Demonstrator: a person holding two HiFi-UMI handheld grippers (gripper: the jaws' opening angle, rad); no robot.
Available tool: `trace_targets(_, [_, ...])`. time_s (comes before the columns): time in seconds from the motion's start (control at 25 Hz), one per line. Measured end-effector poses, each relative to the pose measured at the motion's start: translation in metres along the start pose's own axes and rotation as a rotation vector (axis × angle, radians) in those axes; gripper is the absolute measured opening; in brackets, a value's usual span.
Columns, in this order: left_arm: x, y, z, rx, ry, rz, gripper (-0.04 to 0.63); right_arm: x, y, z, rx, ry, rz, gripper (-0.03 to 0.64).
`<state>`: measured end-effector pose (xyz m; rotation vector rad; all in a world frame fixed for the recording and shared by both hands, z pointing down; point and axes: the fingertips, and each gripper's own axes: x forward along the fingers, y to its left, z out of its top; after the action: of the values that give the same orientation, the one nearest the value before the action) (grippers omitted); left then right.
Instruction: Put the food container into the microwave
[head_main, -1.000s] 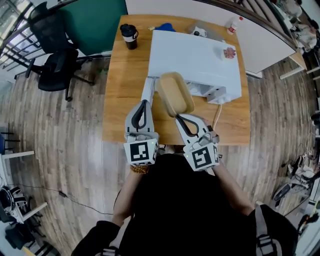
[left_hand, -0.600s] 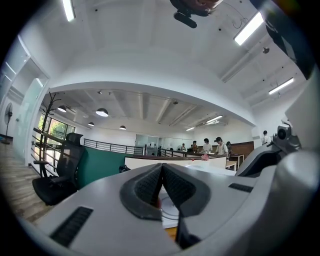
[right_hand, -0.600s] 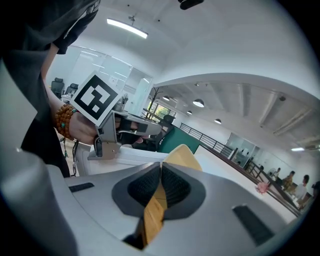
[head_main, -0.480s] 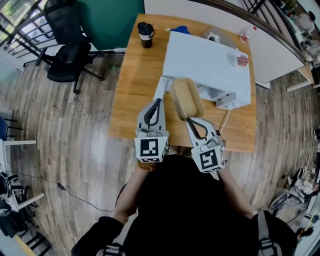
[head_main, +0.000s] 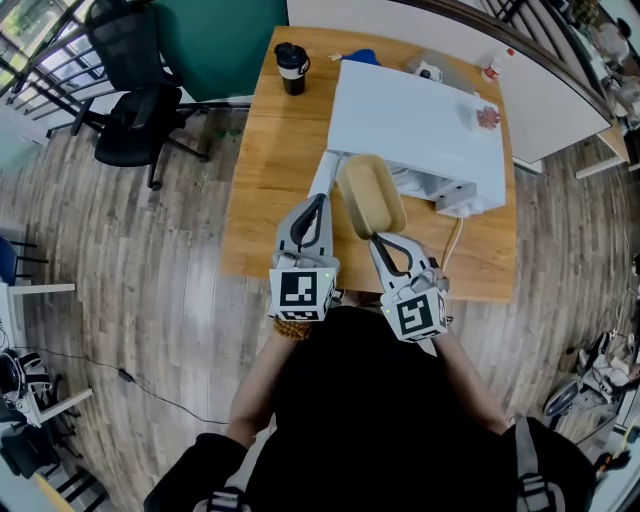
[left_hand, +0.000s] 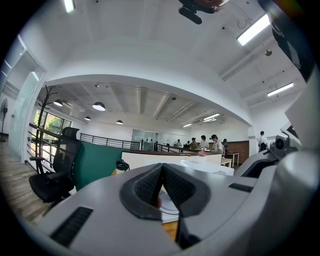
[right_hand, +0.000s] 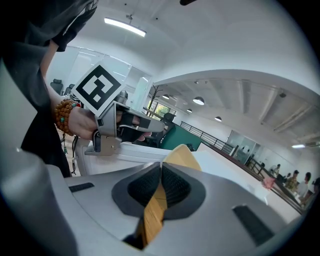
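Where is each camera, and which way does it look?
Head view: on the person's head, looking down at the table, microwave, left gripper and right gripper; arms and torso show.
Left gripper view: rides the left gripper, looking along its closed jaws across the office; right gripper at the edge.
Right gripper view: rides the right gripper, looking along jaws shut on the food container; the left hand shows.
Shared: head and right gripper views show the left gripper.

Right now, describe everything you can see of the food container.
The food container is a tan, oblong tray with rounded corners and a raised rim, looking like pressed fibre. Its shown face looks bare. The right gripper is shut on its near rim and holds it tilted above the table, at the front of the white microwave, beside its open door.
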<state>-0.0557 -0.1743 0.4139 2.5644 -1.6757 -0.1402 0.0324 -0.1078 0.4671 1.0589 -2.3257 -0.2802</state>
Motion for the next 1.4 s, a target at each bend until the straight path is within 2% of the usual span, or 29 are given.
trace_targets(0.16, [0.001,-0.007,-0.004,0.028,0.022,-0.022,0.020,0.001,0.003,-0.002,0.000,0.011,0.010,0.023])
trace_targets(0.6, [0.000,0.005,-0.003,-0.052,0.025,0.004,0.020,0.003,0.008,-0.009,-0.033,0.039,0.038,0.023])
trace_targets(0.92, [0.001,0.006,-0.003,-0.053,0.028,0.011,0.020,0.003,0.014,-0.019,-0.038,0.058,0.069,0.023])
trace_targets(1.16, [0.000,0.005,-0.003,-0.025,0.024,0.014,0.020,0.004,0.019,-0.029,-0.037,0.079,0.085,0.023])
trace_targets(1.4, [0.000,0.008,-0.002,-0.063,0.023,0.012,0.020,0.006,0.022,-0.040,-0.031,0.098,0.091,0.023])
